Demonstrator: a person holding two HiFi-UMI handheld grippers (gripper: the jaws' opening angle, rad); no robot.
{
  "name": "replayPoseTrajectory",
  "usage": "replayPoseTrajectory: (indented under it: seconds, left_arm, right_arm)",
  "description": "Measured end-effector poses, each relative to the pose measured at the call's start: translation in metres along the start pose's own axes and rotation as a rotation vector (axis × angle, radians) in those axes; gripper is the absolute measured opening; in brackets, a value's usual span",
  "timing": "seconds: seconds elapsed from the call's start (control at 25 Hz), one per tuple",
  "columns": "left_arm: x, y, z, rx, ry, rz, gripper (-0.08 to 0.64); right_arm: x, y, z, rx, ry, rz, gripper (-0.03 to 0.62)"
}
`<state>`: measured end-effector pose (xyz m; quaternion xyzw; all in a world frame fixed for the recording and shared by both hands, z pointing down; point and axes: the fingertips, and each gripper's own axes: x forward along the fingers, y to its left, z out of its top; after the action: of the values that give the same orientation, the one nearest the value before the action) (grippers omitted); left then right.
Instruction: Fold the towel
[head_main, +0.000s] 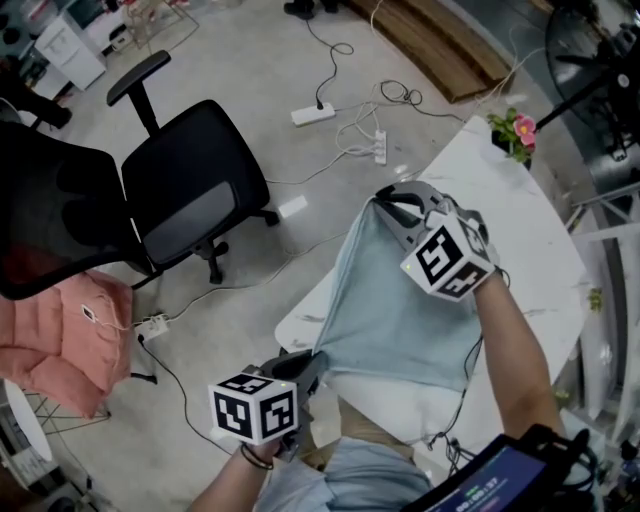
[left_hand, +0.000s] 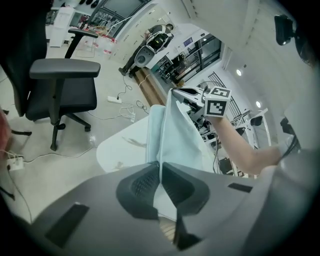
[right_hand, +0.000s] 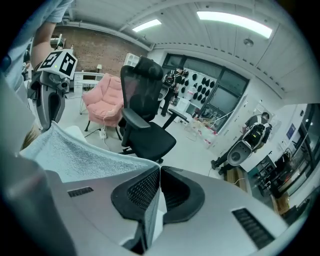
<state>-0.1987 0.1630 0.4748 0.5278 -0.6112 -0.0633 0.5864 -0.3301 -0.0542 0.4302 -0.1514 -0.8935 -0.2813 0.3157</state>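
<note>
The counter (head_main: 545, 240) lies bare along its right side and far end, apart from a flower pot (head_main: 515, 130) on its far corner. A towel (head_main: 390, 310) stretched in the air screens the counter's left side. Left of the counter a black office chair (head_main: 195, 195) stands well apart, with open floor between. Beyond the counter's far end, cables and a power strip (head_main: 313, 114) clutter the floor.

One towel (head_main: 390, 310), two grippers, left gripper (head_main: 315, 357) and right gripper (head_main: 385, 203), one tabletop (head_main: 540, 250), one black chair (head_main: 190, 190), one pink chair (head_main: 60, 340), one flower pot (head_main: 515, 130) (beyond the right gripper).
</note>
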Motion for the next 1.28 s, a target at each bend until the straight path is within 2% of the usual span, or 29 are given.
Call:
replayPoseTrajectory:
  seconds: [0.24,0.48,0.56,0.72,0.76,0.84,0.88,0.96,1.04,1.16,1.28]
  left_arm:
    - [0.011,0.023,-0.006,-0.014,0.048,0.033,0.017]
    - [0.018,0.03,-0.007,-0.002,0.071,0.056,0.017]
    - [0.019,0.032,-0.007,0.003,0.069,0.062,0.017]
    - [0.017,0.031,-0.008,0.009,0.063,0.053,0.019]
    - [0.015,0.027,-0.009,0.017,0.067,0.043,0.035]
    - [0.006,0.018,-0.011,0.043,0.069,0.026,0.136]
    - [0.0,0.016,-0.011,0.052,0.062,0.022,0.152]
    - [-0.015,0.017,-0.012,0.044,0.035,0.029,0.165]
    - [-0.031,0.02,-0.009,0.02,-0.012,0.043,0.159]
    - [-0.044,0.008,0.002,-0.003,-0.078,0.021,0.071]
    - [-0.032,-0.027,0.011,0.023,-0.084,-0.053,0.043]
  right_arm:
    - [0.045,0.019,-0.027,-0.032,0.084,0.08,0.025]
    - [0.063,0.029,-0.047,-0.033,0.125,0.104,0.025]
    - [0.066,0.028,-0.049,-0.008,0.122,0.105,0.025]
    - [0.077,0.028,-0.053,0.118,0.124,0.138,0.032]
    - [0.077,0.028,-0.05,0.145,0.111,0.156,0.056]
    - [0.066,0.024,-0.03,0.25,0.028,0.192,0.191]
    - [0.055,0.018,-0.016,0.308,-0.034,0.196,0.209]
    - [0.031,0.0,0.008,0.366,-0.138,0.162,0.209]
    - [0.007,-0.016,0.019,0.354,-0.181,0.103,0.207]
    - [-0.027,-0.038,0.009,0.327,-0.178,0.015,0.196]
    - [-0.067,-0.058,-0.025,0.34,-0.139,-0.071,0.192]
